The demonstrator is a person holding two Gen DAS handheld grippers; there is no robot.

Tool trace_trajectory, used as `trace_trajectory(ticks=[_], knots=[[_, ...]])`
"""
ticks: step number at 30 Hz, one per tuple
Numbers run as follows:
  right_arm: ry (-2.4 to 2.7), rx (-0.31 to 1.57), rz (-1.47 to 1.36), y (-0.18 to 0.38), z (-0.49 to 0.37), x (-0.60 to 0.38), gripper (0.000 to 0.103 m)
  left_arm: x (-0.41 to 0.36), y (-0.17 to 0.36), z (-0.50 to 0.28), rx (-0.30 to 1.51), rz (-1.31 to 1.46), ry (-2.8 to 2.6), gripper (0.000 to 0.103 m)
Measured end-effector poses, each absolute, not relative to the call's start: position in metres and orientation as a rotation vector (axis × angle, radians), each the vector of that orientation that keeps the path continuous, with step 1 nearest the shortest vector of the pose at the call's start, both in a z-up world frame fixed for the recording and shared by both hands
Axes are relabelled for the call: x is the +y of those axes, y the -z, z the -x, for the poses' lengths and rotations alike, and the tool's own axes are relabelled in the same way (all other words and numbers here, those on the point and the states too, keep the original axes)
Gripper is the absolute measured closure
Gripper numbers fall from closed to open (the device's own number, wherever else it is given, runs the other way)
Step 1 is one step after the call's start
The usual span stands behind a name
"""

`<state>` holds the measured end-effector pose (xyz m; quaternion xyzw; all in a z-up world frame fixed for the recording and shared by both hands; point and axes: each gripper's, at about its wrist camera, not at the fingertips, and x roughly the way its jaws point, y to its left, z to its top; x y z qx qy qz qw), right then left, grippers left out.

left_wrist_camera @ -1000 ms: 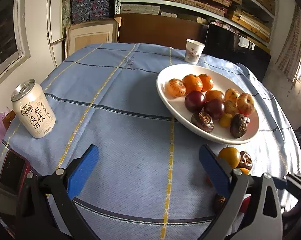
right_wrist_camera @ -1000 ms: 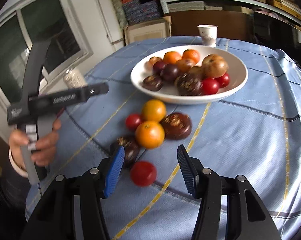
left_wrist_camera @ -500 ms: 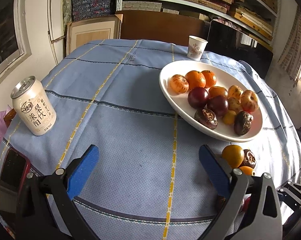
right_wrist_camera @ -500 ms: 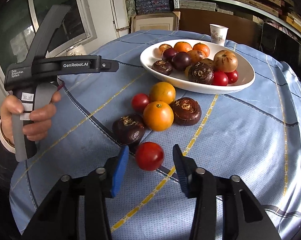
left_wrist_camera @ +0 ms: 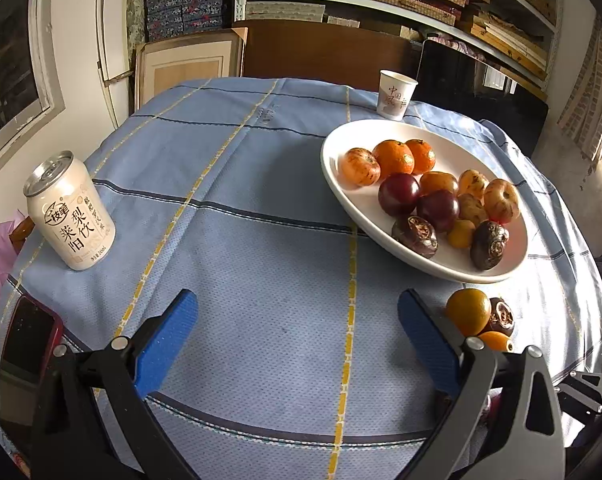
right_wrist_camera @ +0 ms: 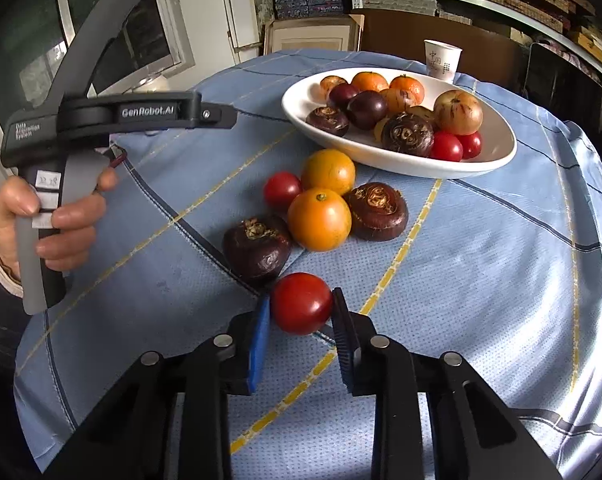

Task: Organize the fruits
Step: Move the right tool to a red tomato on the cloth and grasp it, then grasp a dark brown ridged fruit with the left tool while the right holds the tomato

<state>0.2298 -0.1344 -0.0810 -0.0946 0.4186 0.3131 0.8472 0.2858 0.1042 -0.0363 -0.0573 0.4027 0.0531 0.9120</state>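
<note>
In the right wrist view my right gripper (right_wrist_camera: 300,301) is closing on a red tomato (right_wrist_camera: 301,308) that lies on the blue cloth, and both pads touch its sides. Just beyond it lie a dark water chestnut (right_wrist_camera: 257,248), two oranges (right_wrist_camera: 321,220), a small tomato (right_wrist_camera: 281,190) and another chestnut (right_wrist_camera: 377,212). The white plate (right_wrist_camera: 381,160) behind them holds several fruits. My left gripper (left_wrist_camera: 297,304) stands open over bare cloth, with the plate (left_wrist_camera: 333,168) to its far right. A person's hand (right_wrist_camera: 49,216) grips the left gripper's handle.
A drink can (left_wrist_camera: 71,216) stands at the left of the round table and a phone (left_wrist_camera: 25,344) lies at its near left edge. A paper cup (left_wrist_camera: 395,96) stands behind the plate. Shelves, a framed board and dark furniture fill the background.
My right gripper's jaws have narrowed from wide apart to touching the red tomato, which now sits between them. The left gripper has stayed where it was.
</note>
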Motion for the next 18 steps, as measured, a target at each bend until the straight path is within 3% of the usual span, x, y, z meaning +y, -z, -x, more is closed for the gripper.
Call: trace_trajectory(ticks=[11, 13, 16, 18], knots=[[-0.467, 0.818, -0.039, 0.066, -0.258, -0.19, 0.073, 0.038, 0.041, -0.262, 0.876, -0.071, 0.304, 0.008], [-0.462, 0.82, -0.041, 0.067, -0.259, -0.191, 0.073, 0.028, 0.044, -0.255, 0.896, -0.096, 0.362, 0.026], [-0.46, 0.822, -0.031, 0.068, -0.257, -0.191, 0.073, 0.017, 0.053, -0.25, 0.939, -0.128, 0.406, 0.04], [-0.461, 0.825, -0.024, 0.069, -0.257, -0.189, 0.073, 0.013, 0.057, -0.248, 0.951, -0.136, 0.409, 0.04]])
